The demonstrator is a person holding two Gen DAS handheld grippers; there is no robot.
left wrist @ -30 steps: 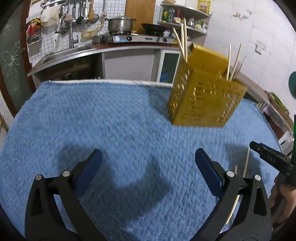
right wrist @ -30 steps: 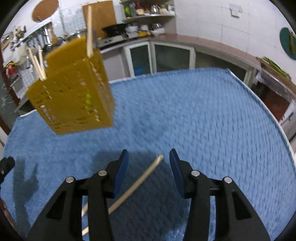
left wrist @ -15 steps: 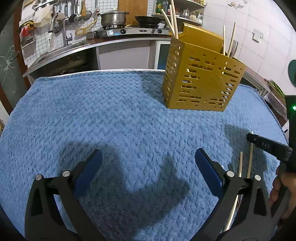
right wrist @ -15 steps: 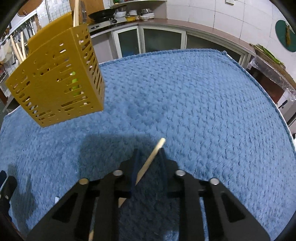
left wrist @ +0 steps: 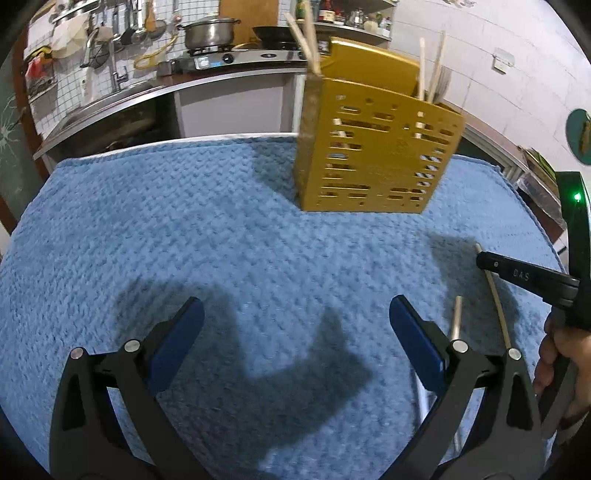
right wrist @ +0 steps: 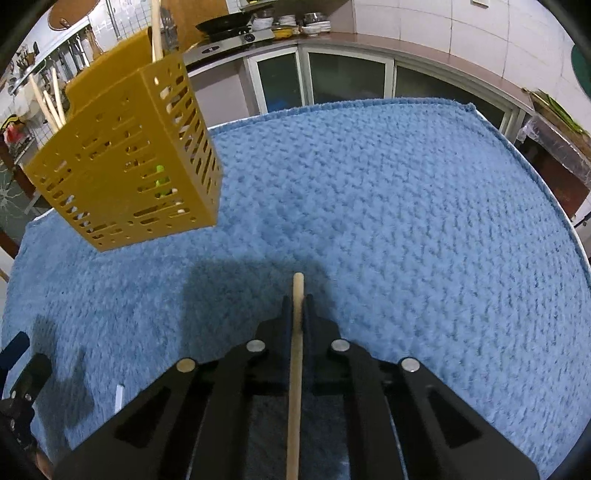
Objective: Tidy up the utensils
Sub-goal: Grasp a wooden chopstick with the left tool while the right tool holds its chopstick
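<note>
Chopsticks are the matter here: the right tongs (right wrist: 297, 308) are pinched shut on one wooden chopstick (right wrist: 296, 354), which runs straight back between the dark blue pads (right wrist: 309, 317) and pokes a little way past their tips, its blunt end above the blue towel (right wrist: 406, 221) that covers the worktop. From the left wrist view the same right tongs (left wrist: 480, 260) reach in from the right edge with that chopstick (left wrist: 498, 302) trailing back toward the holder's hand (left wrist: 565, 354). A second chopstick (left wrist: 456, 317) lies on the towel (left wrist: 184, 221) just beside it, close to the left tongs' right finger. The left tongs (left wrist: 295, 321) hang wide apart with nothing between their blue pads (left wrist: 173, 343). A yellow perforated utensil caddy (right wrist: 125, 162) stands on the towel toward the far side, well apart from both tongs, with several chopsticks (right wrist: 50, 103) and other utensils sticking up out of it. In the left view the caddy (left wrist: 376, 147) sits ahead and slightly right. Behind the worktop runs a kitchen counter (left wrist: 221, 77) with a steel pot (left wrist: 209, 34).
</note>
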